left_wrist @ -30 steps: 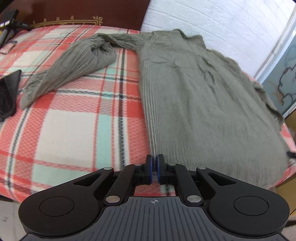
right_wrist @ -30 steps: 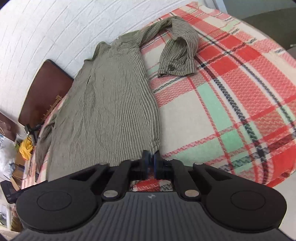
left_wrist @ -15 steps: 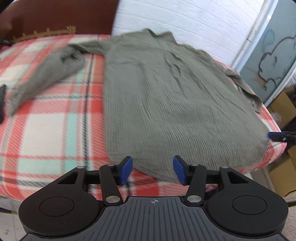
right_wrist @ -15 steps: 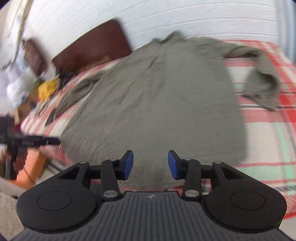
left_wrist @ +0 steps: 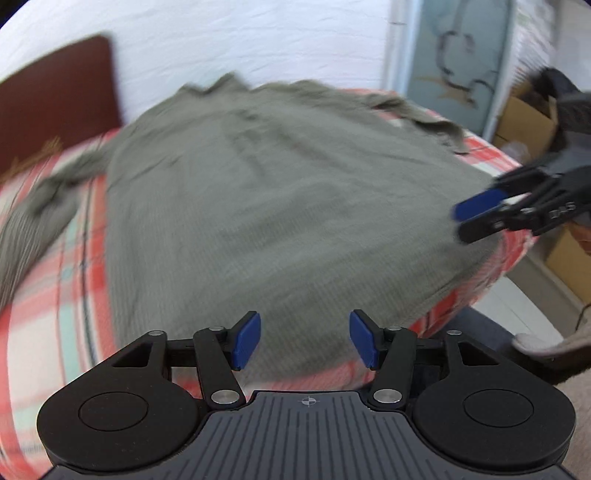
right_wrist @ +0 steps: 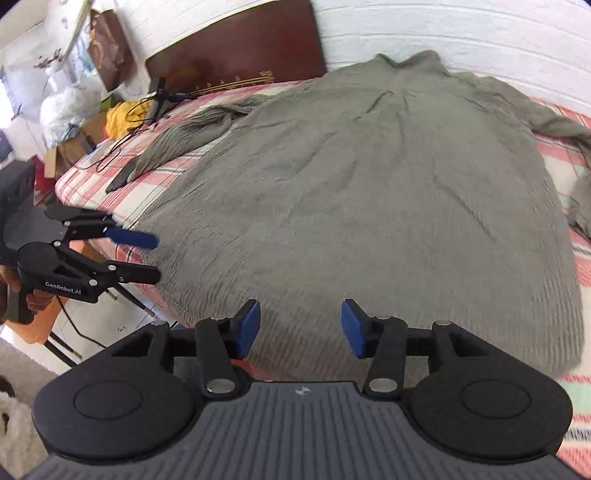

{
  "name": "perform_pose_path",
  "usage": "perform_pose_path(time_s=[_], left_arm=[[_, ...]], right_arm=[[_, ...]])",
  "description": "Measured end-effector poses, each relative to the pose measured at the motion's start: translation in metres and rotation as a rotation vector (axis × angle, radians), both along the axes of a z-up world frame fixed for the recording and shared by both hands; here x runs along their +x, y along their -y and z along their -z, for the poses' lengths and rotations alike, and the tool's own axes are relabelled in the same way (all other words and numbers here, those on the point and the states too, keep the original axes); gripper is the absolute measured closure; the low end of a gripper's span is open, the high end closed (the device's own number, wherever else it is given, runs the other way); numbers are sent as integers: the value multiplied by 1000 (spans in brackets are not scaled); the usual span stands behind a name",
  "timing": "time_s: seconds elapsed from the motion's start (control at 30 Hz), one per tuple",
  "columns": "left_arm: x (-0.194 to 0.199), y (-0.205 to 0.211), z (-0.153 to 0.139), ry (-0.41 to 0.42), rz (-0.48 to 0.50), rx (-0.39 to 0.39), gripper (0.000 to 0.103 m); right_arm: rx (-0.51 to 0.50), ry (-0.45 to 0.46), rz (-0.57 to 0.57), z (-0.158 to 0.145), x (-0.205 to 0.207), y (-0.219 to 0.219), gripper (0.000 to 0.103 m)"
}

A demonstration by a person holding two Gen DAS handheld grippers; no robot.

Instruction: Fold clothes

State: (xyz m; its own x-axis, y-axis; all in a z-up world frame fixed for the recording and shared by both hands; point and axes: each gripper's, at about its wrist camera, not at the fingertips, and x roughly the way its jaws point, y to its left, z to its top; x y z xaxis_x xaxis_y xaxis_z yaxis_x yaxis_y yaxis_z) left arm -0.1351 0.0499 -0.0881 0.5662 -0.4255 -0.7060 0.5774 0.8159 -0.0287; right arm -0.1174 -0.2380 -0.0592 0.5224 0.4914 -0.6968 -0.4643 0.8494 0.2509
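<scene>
On the bed: a grey-green ribbed shirt point(right_wrist: 369, 206) lies spread flat, collar toward the white brick wall point(right_wrist: 461, 33), hem toward the cameras.
Sleeves: one point(right_wrist: 188, 136) lies bunched across the blanket toward the headboard side; the other point(right_wrist: 569, 133) trails off at the far right of the right wrist view.
Blanket: a red, white and mint plaid blanket point(right_wrist: 580, 273) shows around the shirt on both sides.
Left gripper point(left_wrist: 304, 339): jaws have just been opening and stand spread, blue pads apart over the hem, nothing pinched between them.
Right gripper point(right_wrist: 300, 328): jaws have just been opening too, pads apart above the hem edge, nothing gripped.
Each in the other's view: both appear from the side at the bed's near corners, with fingers parted.
Headboard: dark brown wood point(right_wrist: 236, 55) against the wall.
Also on the blanket: a flat black object point(right_wrist: 122, 177) near the bunched sleeve, and a small black stand point(right_wrist: 159, 99) with cables.
Beyond the bed: cardboard boxes point(left_wrist: 524, 118).
</scene>
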Motion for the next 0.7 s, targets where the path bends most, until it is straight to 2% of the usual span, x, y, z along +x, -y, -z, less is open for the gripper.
perform_pose_path(time_s=[0.17, 0.23, 0.3, 0.4, 0.57, 0.63, 0.7], left_arm=[[27, 20, 3, -3, 7, -62, 30], [38, 23, 10, -46, -4, -73, 38], [43, 22, 19, -96, -12, -71, 68], [38, 16, 23, -100, -12, -80, 99], [28, 10, 22, -177, 48, -130, 103], [26, 11, 14, -173, 77, -129, 102], [35, 6, -8, -86, 69, -154, 77]], right_arm=[[21, 36, 16, 5, 20, -14, 51], [14, 8, 19, 11, 28, -16, 61], [13, -27, 5, 16, 29, -14, 67], [27, -63, -25, 17, 24, -11, 77], [22, -105, -51, 12, 19, -9, 79], [36, -123, -65, 5, 24, -6, 79], [68, -99, -56, -10, 39, 0, 79]])
